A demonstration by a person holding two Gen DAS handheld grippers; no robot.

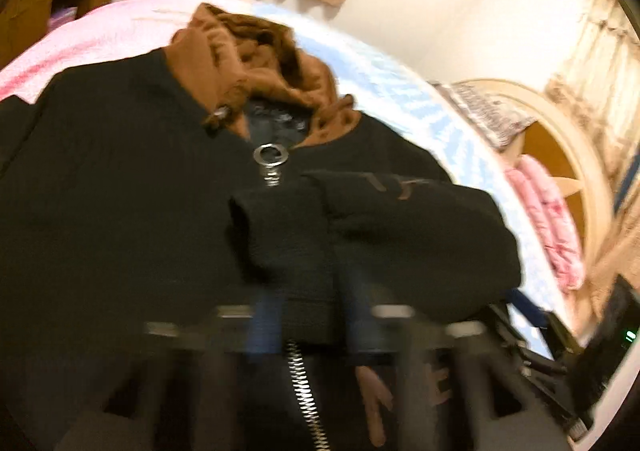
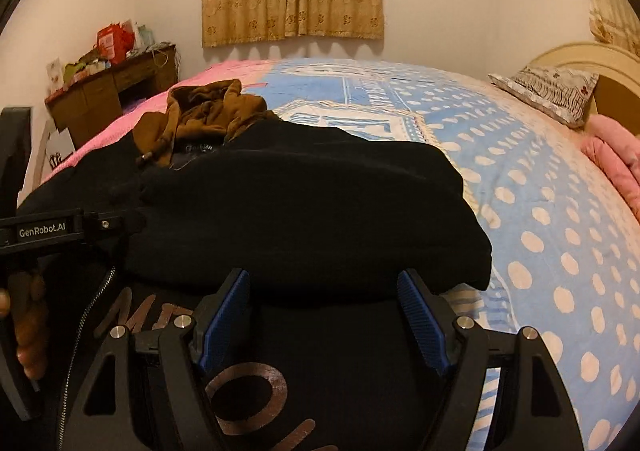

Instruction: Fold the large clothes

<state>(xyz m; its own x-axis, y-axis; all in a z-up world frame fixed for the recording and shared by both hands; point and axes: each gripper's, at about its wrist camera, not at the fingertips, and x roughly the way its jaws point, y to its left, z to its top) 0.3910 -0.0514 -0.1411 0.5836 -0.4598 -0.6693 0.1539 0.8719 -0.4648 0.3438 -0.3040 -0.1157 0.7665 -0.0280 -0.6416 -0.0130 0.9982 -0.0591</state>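
Observation:
A black zip-up hoodie (image 1: 120,171) with a brown hood (image 1: 260,51) lies face up on the bed. Its right sleeve (image 1: 400,227) is folded across the chest, the cuff (image 1: 280,235) by the zipper (image 1: 304,383). My left gripper (image 1: 308,315) is blurred, its blue fingers either side of the cuff; I cannot tell whether it grips. In the right wrist view my right gripper (image 2: 324,315) is open and empty, low over the hoodie front (image 2: 320,363), just short of the folded sleeve (image 2: 300,211). The left gripper's body (image 2: 48,231) shows at the left.
The bed has a blue dotted cover (image 2: 540,231) and a pink sheet (image 2: 224,71). A pillow (image 2: 552,91) and pink quilt (image 2: 612,155) lie by the headboard (image 2: 580,55). A cluttered wooden desk (image 2: 108,91) stands beyond the bed's far corner.

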